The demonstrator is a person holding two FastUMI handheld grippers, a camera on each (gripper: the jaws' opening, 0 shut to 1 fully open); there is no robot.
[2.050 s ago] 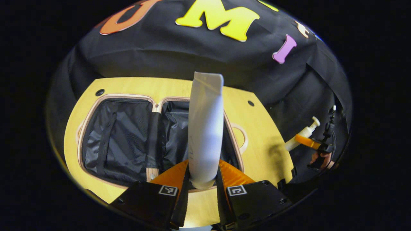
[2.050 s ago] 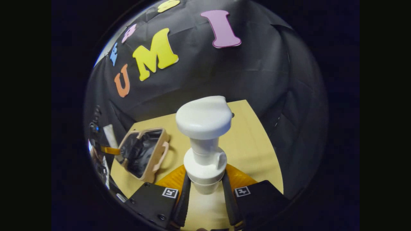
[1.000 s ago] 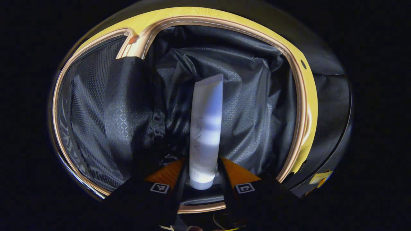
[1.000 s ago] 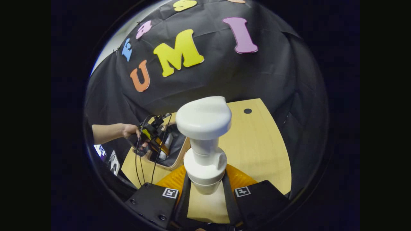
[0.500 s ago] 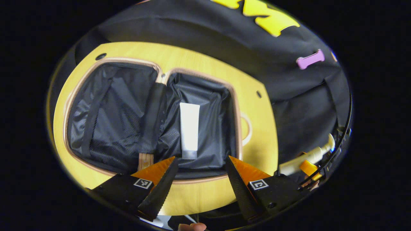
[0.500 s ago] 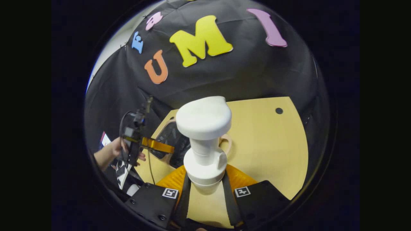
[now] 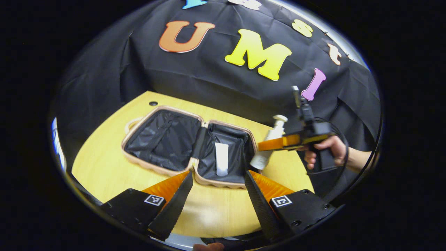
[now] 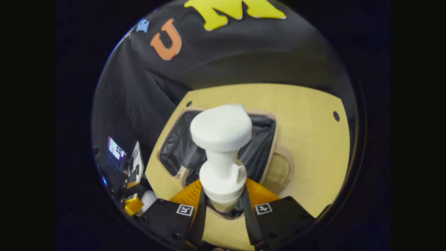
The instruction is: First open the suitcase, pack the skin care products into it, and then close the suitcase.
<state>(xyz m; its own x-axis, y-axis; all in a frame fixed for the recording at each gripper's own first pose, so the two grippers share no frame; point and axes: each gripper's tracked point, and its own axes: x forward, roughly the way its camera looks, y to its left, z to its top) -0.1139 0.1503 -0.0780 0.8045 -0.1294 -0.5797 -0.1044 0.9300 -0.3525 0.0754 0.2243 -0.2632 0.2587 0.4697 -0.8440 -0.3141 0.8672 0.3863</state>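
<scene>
Right tongs (image 8: 223,205) clamp a white pump bottle (image 8: 221,153) by its body at lower centre of the right gripper view, poised over the open suitcase (image 7: 190,146), apparently to pack it. Left tongs (image 7: 216,198), spread wide and carrying nothing, hang above the worktop (image 7: 104,153). 1 white tube (image 7: 221,159) lies in the suitcase's right half, centre frame.

Black tongs (image 7: 213,200), square-coded markers, perhaps screws.
</scene>
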